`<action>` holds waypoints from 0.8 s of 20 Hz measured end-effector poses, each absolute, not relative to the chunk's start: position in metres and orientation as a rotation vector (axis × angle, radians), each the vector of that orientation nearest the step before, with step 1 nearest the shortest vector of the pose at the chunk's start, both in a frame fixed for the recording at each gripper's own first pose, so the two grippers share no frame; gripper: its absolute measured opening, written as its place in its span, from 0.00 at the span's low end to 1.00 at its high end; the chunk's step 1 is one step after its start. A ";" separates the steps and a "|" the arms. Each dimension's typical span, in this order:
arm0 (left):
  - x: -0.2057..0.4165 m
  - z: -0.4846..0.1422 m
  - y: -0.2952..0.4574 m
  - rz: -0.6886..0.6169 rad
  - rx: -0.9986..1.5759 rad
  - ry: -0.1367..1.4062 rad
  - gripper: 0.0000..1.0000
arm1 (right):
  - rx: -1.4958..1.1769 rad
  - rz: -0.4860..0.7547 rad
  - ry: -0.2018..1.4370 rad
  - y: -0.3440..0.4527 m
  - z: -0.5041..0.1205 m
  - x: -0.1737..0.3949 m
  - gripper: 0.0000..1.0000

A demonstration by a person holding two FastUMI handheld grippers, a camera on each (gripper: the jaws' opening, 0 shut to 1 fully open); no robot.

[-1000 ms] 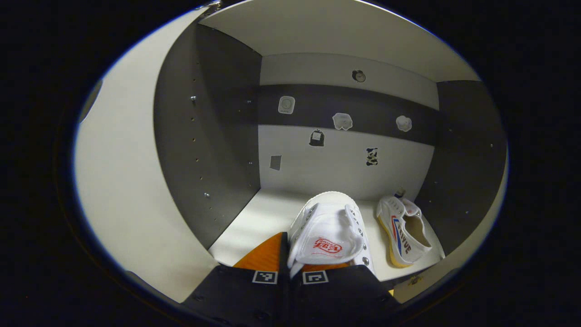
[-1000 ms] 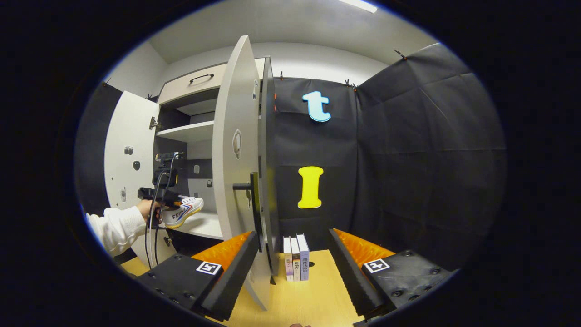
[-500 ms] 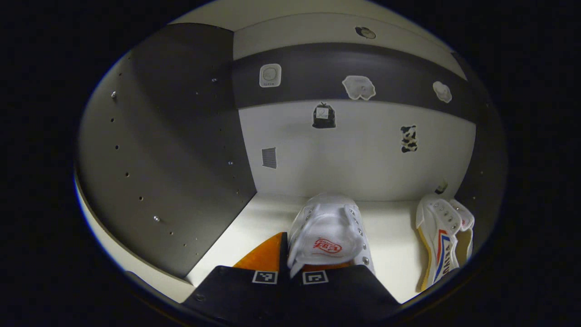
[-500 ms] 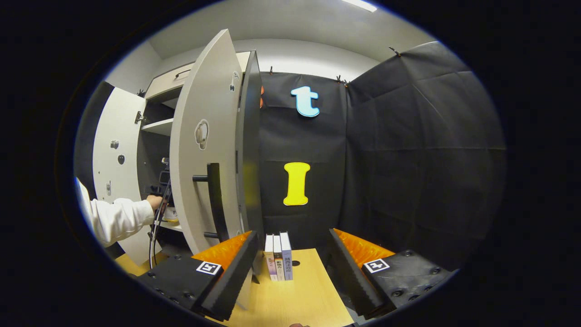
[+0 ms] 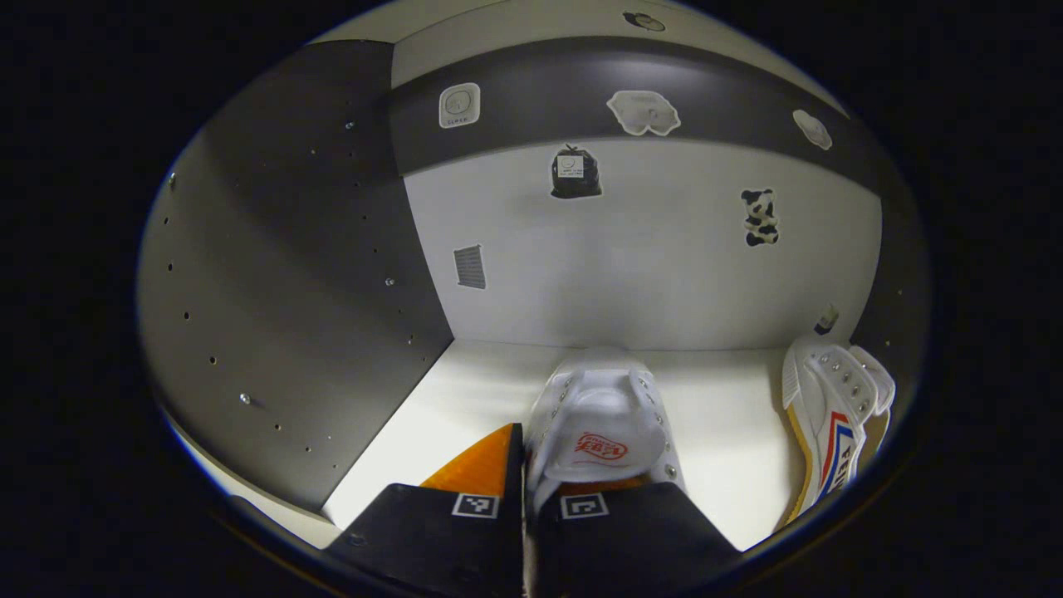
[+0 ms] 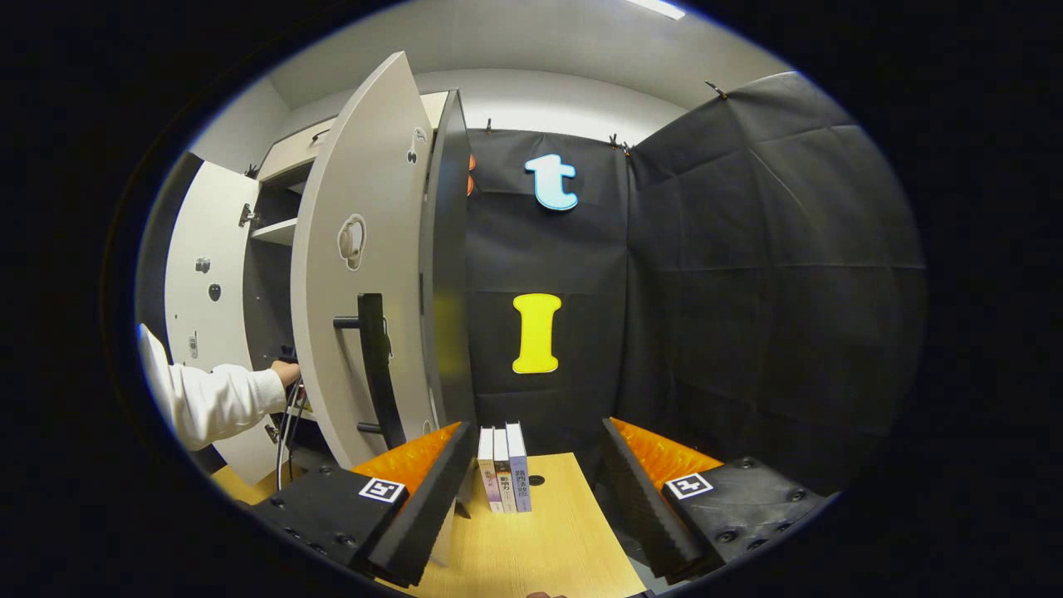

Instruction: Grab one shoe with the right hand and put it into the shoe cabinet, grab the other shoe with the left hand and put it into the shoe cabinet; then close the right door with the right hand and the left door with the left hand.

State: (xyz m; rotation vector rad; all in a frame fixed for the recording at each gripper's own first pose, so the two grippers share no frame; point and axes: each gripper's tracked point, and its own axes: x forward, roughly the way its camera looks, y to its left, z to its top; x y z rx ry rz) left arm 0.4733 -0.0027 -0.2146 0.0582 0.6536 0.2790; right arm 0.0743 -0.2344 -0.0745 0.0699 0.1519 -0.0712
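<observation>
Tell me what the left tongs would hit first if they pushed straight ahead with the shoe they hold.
Most likely the cabinet's back wall. The left tongs grip a white shoe pointing toward it over bare shelf. The other shoe lies off to the right, out of line. Depth is hard to judge.

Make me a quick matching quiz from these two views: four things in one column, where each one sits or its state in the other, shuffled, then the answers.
1. held shoe
2. second shoe
3. books
4. right gripper

a. open, holding nothing
b. standing upright on the wooden table
c. between the left gripper fingers
d. lying at the shelf's right end

Pairs: 1-c, 2-d, 3-b, 4-a
</observation>
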 end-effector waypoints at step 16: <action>0.393 -0.133 -0.035 0.130 0.072 0.441 0.97 | 0.070 -0.047 0.109 -0.208 -0.048 0.046 0.98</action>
